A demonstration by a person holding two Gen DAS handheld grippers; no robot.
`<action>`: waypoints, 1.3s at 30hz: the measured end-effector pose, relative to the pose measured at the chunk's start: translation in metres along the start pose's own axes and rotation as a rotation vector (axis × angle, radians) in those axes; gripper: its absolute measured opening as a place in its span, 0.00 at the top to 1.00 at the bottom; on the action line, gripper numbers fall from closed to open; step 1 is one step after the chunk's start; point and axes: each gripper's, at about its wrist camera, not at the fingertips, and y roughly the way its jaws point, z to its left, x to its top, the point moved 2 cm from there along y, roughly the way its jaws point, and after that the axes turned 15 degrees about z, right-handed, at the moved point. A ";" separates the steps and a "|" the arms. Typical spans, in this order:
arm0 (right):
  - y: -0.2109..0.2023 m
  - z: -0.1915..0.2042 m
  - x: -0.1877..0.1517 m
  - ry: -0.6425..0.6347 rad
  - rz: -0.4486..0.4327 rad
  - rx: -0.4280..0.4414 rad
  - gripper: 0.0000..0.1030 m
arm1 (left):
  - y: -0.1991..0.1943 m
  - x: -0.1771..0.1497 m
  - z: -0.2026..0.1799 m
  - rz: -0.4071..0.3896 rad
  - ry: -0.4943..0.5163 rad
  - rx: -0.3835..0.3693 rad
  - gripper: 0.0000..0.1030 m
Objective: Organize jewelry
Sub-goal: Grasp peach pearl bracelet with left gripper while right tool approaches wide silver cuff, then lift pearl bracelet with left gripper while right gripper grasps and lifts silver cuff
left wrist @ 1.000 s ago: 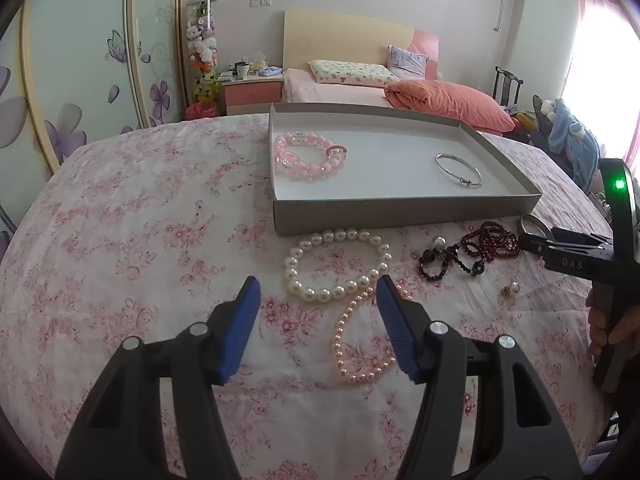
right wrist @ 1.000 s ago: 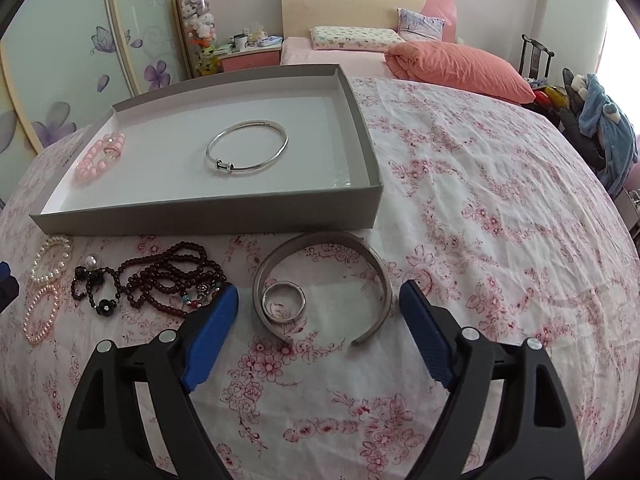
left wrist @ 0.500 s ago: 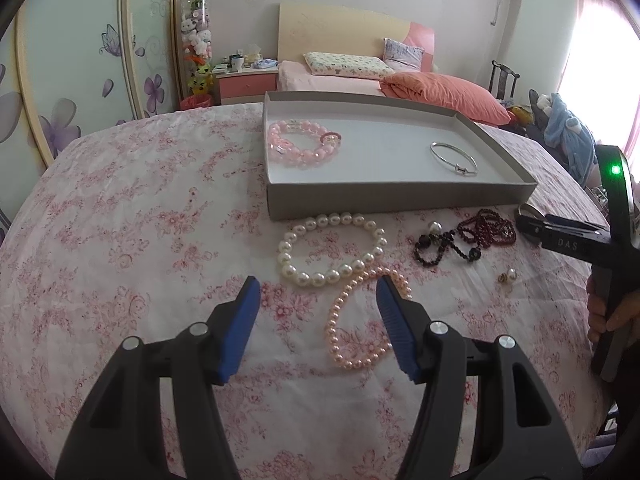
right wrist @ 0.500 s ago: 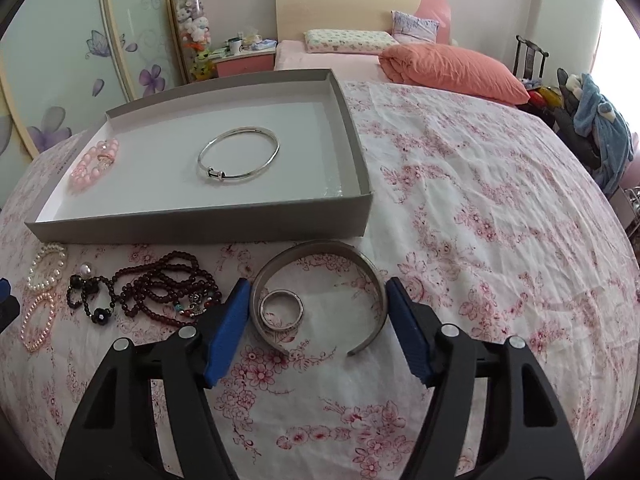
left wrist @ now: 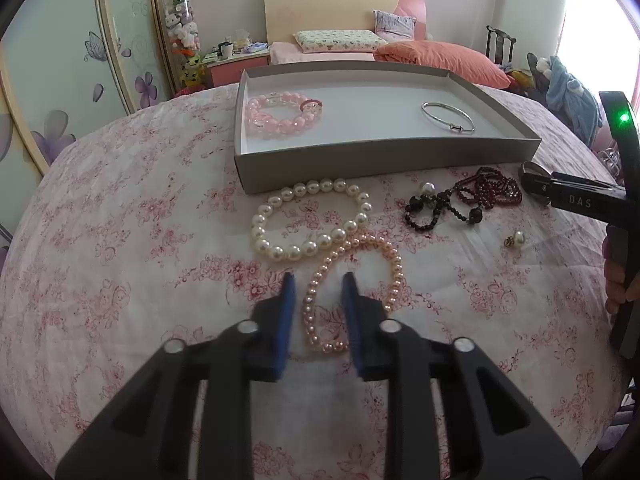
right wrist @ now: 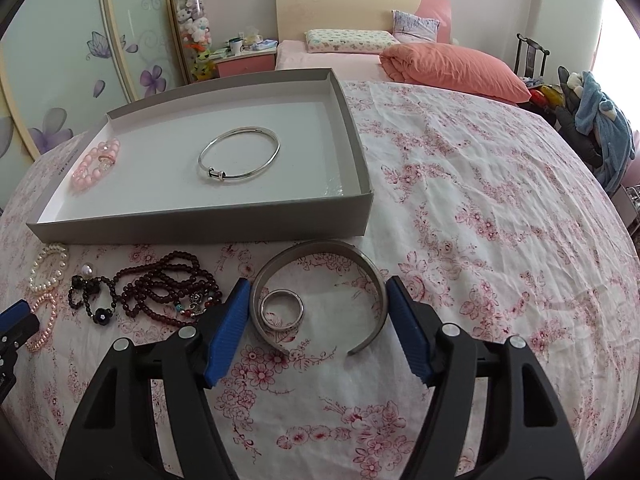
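On the floral bedspread [right wrist: 480,208] in front of you sits the grey tray [right wrist: 208,222], holding a pink bead bracelet [left wrist: 282,118] at its left end and a thin silver bangle [right wrist: 239,154] toward its right. Before the tray lie a white pearl bracelet [left wrist: 308,220], dark red beads [right wrist: 160,288] and a pearl earring [left wrist: 516,239]. Your right gripper [right wrist: 316,320] stands apart, its pads flanking the open silver cuff [right wrist: 320,250] and small ring [right wrist: 282,310]. Your left gripper [left wrist: 318,312] is closing with the left strand of the peach pearl bracelet [left wrist: 394,264] between its pads, not yet pinched.
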 end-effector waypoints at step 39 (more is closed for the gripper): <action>-0.042 -0.001 -0.007 -0.002 -0.182 0.130 0.34 | -0.044 0.012 -0.001 -0.157 0.036 -0.107 0.94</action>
